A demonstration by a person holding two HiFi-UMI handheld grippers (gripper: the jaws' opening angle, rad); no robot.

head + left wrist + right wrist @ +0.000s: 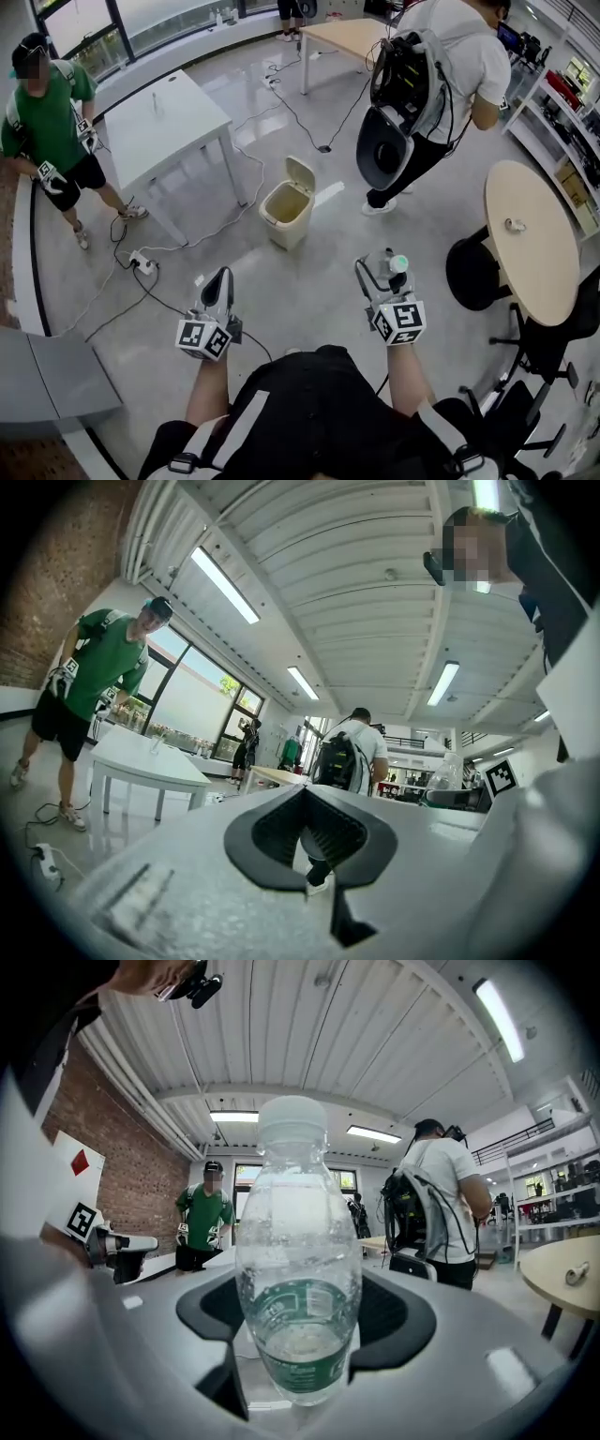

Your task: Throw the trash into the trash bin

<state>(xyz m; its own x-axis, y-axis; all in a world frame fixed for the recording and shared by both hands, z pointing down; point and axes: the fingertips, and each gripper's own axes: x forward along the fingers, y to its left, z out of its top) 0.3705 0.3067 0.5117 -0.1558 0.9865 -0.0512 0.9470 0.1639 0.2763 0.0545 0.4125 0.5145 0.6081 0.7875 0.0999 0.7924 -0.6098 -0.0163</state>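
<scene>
A beige trash bin [286,217] with its lid flipped up stands on the floor ahead of me, between the two grippers and a little beyond them. My right gripper [379,274] is shut on a clear plastic bottle [394,266] with a green label. In the right gripper view the bottle [298,1269] stands upright between the dark pads [208,1309], and that gripper [302,1314] points about level. My left gripper [218,283] is at the left, level with the right one. Its jaws are together with nothing in them, as the left gripper view [307,829] shows.
A white table [164,122] stands left of the bin, with a person in green [47,112] beside it. A person with a backpack [441,66] stands beyond the bin at the right. Cables and a power strip [142,264] lie on the floor. At the right are a round wooden table [530,239] and black chairs [539,347].
</scene>
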